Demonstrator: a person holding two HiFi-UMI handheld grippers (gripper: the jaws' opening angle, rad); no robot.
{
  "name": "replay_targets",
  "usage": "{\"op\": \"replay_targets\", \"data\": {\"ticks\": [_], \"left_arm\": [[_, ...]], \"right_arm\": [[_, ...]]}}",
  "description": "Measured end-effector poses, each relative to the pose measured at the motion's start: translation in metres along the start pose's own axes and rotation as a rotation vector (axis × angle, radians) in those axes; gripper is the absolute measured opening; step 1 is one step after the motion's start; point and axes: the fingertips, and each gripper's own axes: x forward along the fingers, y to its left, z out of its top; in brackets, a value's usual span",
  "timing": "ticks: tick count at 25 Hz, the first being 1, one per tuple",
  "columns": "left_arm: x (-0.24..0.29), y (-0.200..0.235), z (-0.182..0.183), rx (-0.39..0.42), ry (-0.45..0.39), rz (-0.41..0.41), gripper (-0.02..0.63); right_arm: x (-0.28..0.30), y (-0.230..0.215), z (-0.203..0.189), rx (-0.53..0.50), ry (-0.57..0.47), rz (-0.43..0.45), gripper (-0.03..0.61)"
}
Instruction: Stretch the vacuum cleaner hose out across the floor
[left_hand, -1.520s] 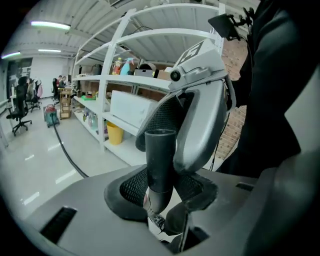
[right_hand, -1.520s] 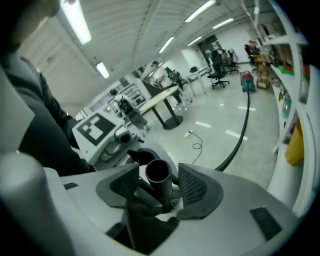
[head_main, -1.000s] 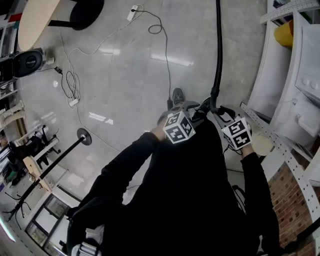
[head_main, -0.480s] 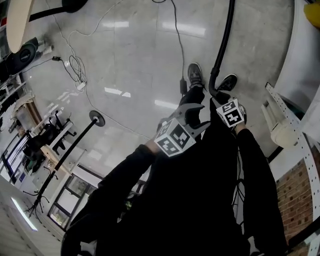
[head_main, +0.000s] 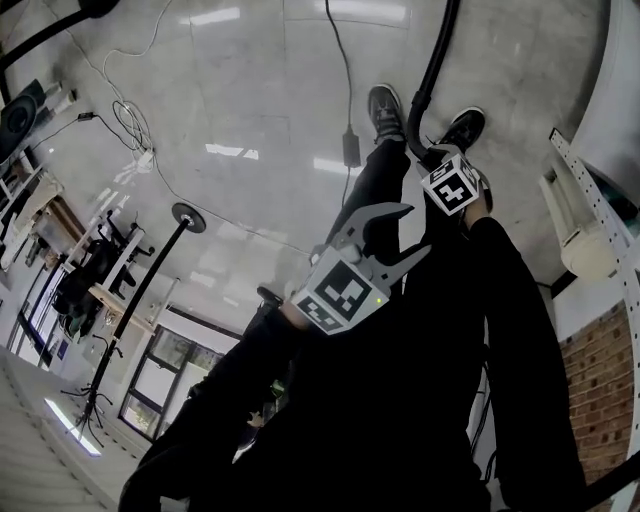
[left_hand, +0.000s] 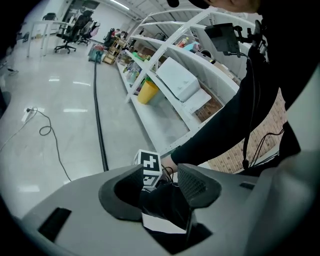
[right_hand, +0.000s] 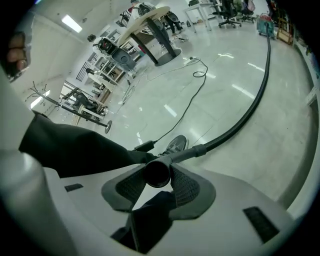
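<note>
While the right gripper (right_hand: 157, 172) clamps the open end of the hose (right_hand: 245, 117) between its pads, the black hose runs from that end past the shoe (right_hand: 175, 145). It then goes off in a long curve across the floor (right_hand: 280, 135) to the far right, beside the shelves (left_hand: 170, 80). The left gripper (left_hand: 162, 180) hangs in front of the body, jaws apart, with nothing in them. The stretching looks well along, though a bend shows in the run. To do this step well, I judge the grip should sit firm on the smooth cuff rather than the ribbed part. The pull should be low and in line with the hose, so the curve straightens instead of kinking. Any step back should clear the thin cable (right_hand: 192, 102) lying to the left.
</note>
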Motion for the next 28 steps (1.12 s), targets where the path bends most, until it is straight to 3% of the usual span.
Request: {"op": "replay_targets", "data": {"ticks": [4, 7, 8, 10, 11, 14, 20, 28], "left_arm": [[0.010, 0.011, -0.014, 0.002, 0.031, 0.026, 0.225], [0.009, 0.016, -0.020, -0.019, 0.034, 0.025, 0.225], [0.008, 0.019, -0.020, -0.042, 0.022, 0.020, 0.225], [0.005, 0.027, -0.017, -0.096, -0.001, 0.018, 0.225], [0.003, 0.031, -0.014, -0.113, -0.011, 0.023, 0.225], [-0.003, 0.037, -0.003, -0.116, -0.029, 0.045, 0.225], [-0.021, 0.021, 0.021, -0.062, -0.038, 0.060, 0.225], [-0.049, -0.030, 0.079, 0.050, -0.085, 0.062, 0.225]], "right_arm": [[0.020, -0.002, -0.025, -0.012, 0.078, 0.033, 0.164], [0.032, 0.016, -0.043, 0.041, 0.144, 0.135, 0.172], [0.035, 0.023, -0.045, 0.081, 0.152, 0.176, 0.212], [0.038, 0.030, -0.043, 0.152, 0.137, 0.220, 0.371], [0.038, 0.029, -0.040, 0.180, 0.124, 0.224, 0.379], [0.028, 0.024, -0.040, 0.208, 0.097, 0.194, 0.381], [-0.018, 0.037, -0.037, 0.137, 0.076, 0.086, 0.382], [-0.115, 0.091, -0.032, 0.113, -0.027, 0.108, 0.380]]}}
